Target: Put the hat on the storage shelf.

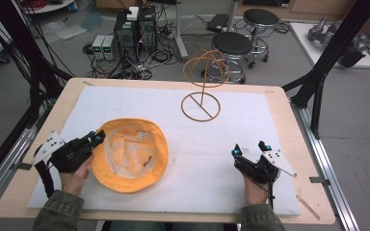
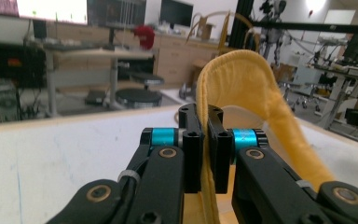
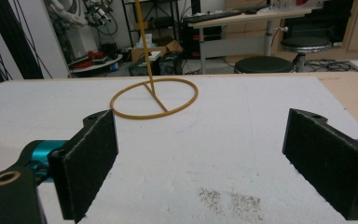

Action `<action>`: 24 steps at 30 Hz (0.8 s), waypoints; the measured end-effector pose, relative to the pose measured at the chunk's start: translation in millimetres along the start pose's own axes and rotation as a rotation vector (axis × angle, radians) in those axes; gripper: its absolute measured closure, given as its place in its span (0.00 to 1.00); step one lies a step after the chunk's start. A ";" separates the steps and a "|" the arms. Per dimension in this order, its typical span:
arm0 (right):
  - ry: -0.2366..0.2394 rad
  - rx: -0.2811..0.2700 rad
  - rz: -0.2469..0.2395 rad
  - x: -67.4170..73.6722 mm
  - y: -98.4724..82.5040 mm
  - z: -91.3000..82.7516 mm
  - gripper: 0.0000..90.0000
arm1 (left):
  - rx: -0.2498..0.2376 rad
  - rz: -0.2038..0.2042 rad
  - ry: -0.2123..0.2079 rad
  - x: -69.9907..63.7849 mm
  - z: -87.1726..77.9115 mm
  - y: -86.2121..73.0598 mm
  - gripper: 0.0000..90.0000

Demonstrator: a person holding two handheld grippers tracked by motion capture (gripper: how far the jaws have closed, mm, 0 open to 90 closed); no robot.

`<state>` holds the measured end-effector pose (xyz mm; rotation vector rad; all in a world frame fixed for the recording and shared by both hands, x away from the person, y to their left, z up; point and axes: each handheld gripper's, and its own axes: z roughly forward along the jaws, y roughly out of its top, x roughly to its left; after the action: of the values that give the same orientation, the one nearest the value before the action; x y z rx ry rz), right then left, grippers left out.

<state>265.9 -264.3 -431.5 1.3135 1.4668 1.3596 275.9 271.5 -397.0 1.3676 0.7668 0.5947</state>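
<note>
On the white-covered counter [image 1: 250, 108], the left gripper [image 2: 204, 135] has its fingers clenched on the brim of the soft orange-yellow cloth bucket hat [image 1: 130, 155], which looks light and floppy, while the right gripper [image 1: 250, 149] sits spread and empty.

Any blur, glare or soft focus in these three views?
High view: even light, slightly soft overall. Left gripper view: yellow hat brim and left gripper sharp, background room blurred, bright screens washed out. Right gripper view: sharp on the wire stand, no glare.
</note>
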 end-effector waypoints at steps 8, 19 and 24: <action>0.011 -0.045 0.008 0.0 1.8 -3.4 0.10 | -0.131 0.127 0.075 -11.2 12.3 24.0 0.96; 0.008 -0.056 0.023 -1.5 2.4 -3.3 0.10 | -0.247 0.216 0.204 -11.0 34.0 57.5 0.96; -0.005 -0.064 0.041 -2.6 2.9 -4.1 0.10 | -0.269 0.219 0.225 -9.8 38.1 62.5 0.96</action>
<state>263.0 -268.0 -428.2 1.3113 1.3887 1.4172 303.0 247.8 -332.5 1.1536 0.6910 1.0010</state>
